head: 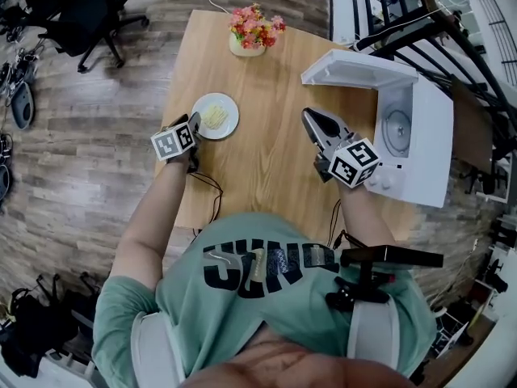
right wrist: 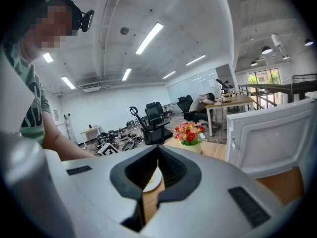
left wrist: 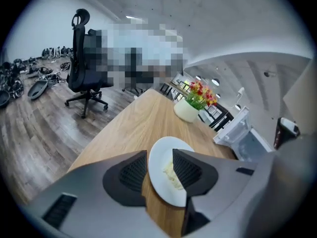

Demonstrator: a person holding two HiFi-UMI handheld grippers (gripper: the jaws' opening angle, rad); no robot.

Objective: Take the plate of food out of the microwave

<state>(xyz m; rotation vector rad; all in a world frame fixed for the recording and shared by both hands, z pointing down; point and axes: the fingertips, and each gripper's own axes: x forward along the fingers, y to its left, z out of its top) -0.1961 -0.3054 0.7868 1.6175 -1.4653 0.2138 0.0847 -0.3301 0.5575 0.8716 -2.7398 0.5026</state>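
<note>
A white plate (head: 216, 115) with a small heap of pale food (left wrist: 171, 176) rests on the wooden table (head: 266, 168), left of centre. My left gripper (head: 195, 121) is at its near left rim, open. In the left gripper view the plate (left wrist: 159, 175) shows between the spread jaws of that gripper (left wrist: 159, 155), and the pads do not press on it. The white microwave (head: 416, 132) stands at the table's right edge with its door (head: 355, 69) swung open and its glass turntable (head: 397, 128) bare. My right gripper (head: 309, 114) hovers in front of it, shut, holding nothing.
A pot of pink and red flowers (head: 252, 32) stands at the table's far edge. Black office chairs (head: 81, 14) and gear lie on the floor to the left. Cables hang off the table's near edge (head: 214, 192).
</note>
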